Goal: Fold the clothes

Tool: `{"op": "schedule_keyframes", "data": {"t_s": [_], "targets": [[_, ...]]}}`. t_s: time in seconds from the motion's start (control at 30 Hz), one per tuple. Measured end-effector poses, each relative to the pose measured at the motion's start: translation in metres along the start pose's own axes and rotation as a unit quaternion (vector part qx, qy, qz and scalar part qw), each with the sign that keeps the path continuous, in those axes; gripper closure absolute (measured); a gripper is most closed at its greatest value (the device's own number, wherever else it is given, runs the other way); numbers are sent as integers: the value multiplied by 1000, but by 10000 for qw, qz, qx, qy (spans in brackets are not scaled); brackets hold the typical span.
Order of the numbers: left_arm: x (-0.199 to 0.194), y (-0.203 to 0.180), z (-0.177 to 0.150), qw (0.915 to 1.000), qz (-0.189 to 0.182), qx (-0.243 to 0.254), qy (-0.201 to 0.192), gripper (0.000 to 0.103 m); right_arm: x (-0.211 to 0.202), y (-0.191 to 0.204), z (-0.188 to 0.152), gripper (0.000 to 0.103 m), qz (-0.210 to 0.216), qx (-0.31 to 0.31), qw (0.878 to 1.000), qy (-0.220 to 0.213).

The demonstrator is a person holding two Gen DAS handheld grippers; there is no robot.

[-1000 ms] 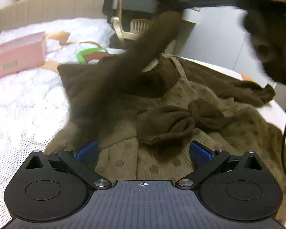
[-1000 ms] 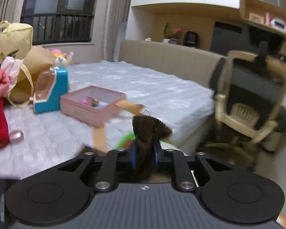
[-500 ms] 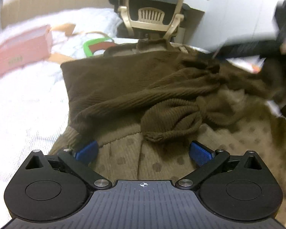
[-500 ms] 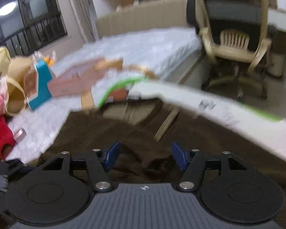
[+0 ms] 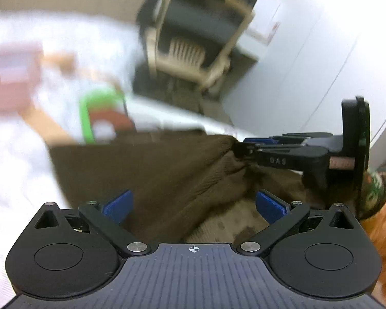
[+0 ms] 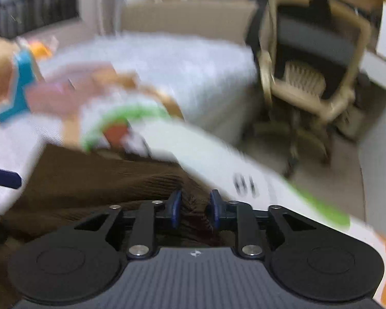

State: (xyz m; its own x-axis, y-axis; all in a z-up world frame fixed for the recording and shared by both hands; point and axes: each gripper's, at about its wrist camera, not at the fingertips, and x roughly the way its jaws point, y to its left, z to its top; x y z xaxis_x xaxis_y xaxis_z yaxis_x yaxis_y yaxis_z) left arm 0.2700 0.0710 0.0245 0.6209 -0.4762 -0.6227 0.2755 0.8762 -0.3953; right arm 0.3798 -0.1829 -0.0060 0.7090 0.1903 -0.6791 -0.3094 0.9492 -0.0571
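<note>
We see the brown sweater partly doubled over, still rumpled; our right gripper pinches its edge; our left gripper gapes wide, empty.

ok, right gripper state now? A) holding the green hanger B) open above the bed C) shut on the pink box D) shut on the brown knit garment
D: the right gripper has its jaws pinched on a bunched fold of the brown knit garment, also seen from the left wrist view.
</note>
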Motion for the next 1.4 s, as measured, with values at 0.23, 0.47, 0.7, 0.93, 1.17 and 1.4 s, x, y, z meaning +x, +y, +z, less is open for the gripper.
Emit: {"op": "schedule_keyframes", "data": {"t_s": [0.23,0.47,0.7,0.93,1.17,1.4], "targets": [[25,5,-15,9993,84,109,352,0,-38,-13,-16,41,-88,163,9981,-583],[29,-5,-28,9986,292,428,119,0,-27,-13,-28,41,1394,1200,9813,-564],[28,-9,-35,9965,353,753,-52,0,-28,-36,-45,54,1064,1693,9794,-268],[27,-11,-40,9957,364,834,-176,0,-145,-123,-105,35,-609,2318,9641,-1139],[31,-15,-40,9948,519,857,-209,0,-163,-183,-172,34,-1239,3430,9275,-822],[18,-16,-38,9946,832,552,-273,0,-139,-141,-137,89,-862,2580,9590,-798]]}}
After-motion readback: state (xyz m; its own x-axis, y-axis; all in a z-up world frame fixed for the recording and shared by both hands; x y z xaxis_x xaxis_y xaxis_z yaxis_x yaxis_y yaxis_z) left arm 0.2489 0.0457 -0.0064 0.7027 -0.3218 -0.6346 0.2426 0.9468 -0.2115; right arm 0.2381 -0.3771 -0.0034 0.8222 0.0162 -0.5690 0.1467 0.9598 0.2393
